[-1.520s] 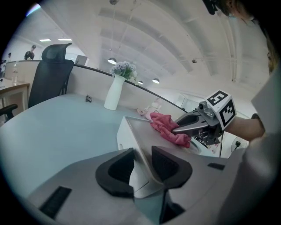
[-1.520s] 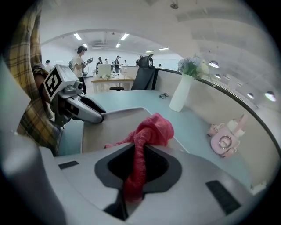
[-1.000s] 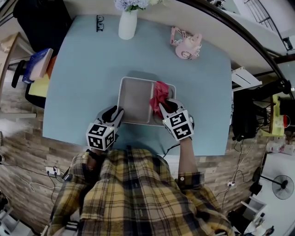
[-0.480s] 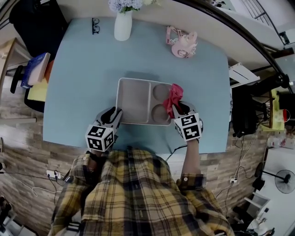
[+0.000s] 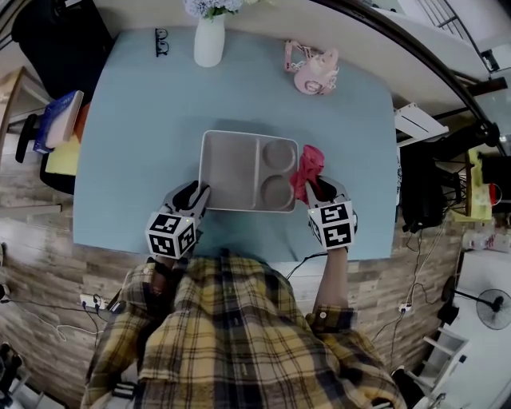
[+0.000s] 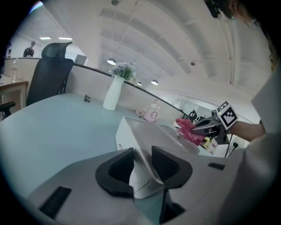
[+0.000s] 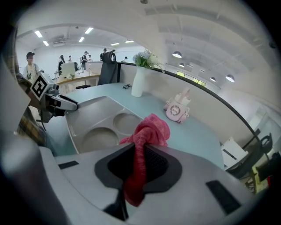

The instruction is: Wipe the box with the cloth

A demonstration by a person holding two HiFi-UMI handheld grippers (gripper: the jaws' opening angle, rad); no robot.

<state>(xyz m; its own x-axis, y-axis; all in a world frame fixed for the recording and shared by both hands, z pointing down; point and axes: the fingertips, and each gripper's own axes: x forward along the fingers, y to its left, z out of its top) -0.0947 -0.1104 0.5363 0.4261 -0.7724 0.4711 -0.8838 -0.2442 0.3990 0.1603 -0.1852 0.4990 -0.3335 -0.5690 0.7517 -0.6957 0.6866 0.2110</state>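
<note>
Closer – left tongs (image 6: pixel 141 153) (dark-padded) clasp box (image 6: pixel 147 128).

I see light-blue table (image 5: pixel 144 120). White vase (image 5: pixel 209 41) with pale flowers (image 5: pixel 209 6) at far edge, black glasses (image 5: pixel 162 41) just left, pink alarm clock (image 5: pixel 311 70) right. Black office chair (image 5: pixel 60 40), blue book (image 5: pixel 56 120) off left side.

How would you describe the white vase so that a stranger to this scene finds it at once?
Start at the light blue table and go to its far edge, beyond the grey box. There the white vase stands between dark eyeglasses on its left and a pink ornament on its right. It alone is tall, upright and holds pale flowers.
</note>
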